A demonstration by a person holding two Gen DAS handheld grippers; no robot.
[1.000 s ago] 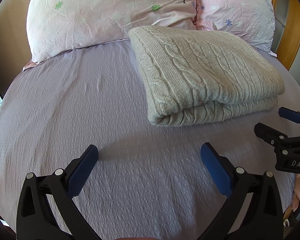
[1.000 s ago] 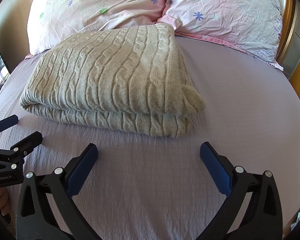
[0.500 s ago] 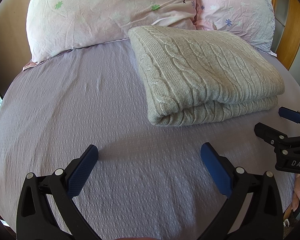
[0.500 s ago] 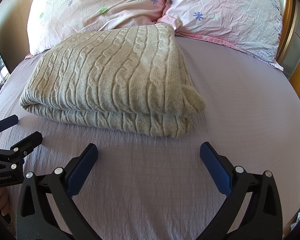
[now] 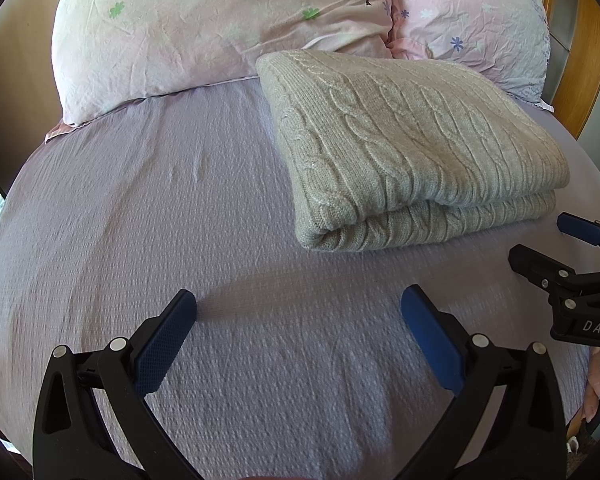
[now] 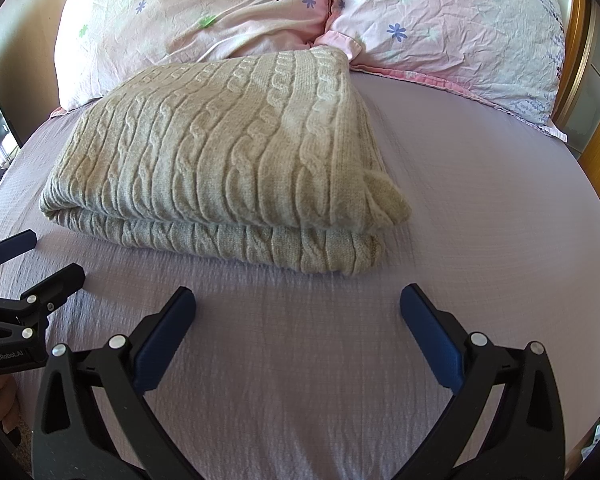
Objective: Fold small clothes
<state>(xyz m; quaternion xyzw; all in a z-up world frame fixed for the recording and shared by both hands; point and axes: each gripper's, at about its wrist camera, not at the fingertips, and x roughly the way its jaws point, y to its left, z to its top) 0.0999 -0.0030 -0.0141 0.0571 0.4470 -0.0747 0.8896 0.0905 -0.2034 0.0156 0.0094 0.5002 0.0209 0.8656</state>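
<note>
A lilac-sheeted bed point(image 5: 140, 220) carries a folded cable-knit sweater point(image 5: 400, 140) and two pillows point(image 5: 220, 28).

The right gripper point(image 5: 548, 240) is cut off by the frame edge; a hand point(image 5: 594, 380) beneath is seemingly half-hidden.

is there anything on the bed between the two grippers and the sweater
Nothing visible. Only bare lilac bedsheet lies between the open right gripper and the folded sweater, and likewise between the open left gripper and it. The pillows lie beyond the sweater.

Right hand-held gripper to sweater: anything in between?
Nothing: only bare bedsheet lies between the open right hand-held gripper and the folded sweater, shown in the right wrist view.
</note>
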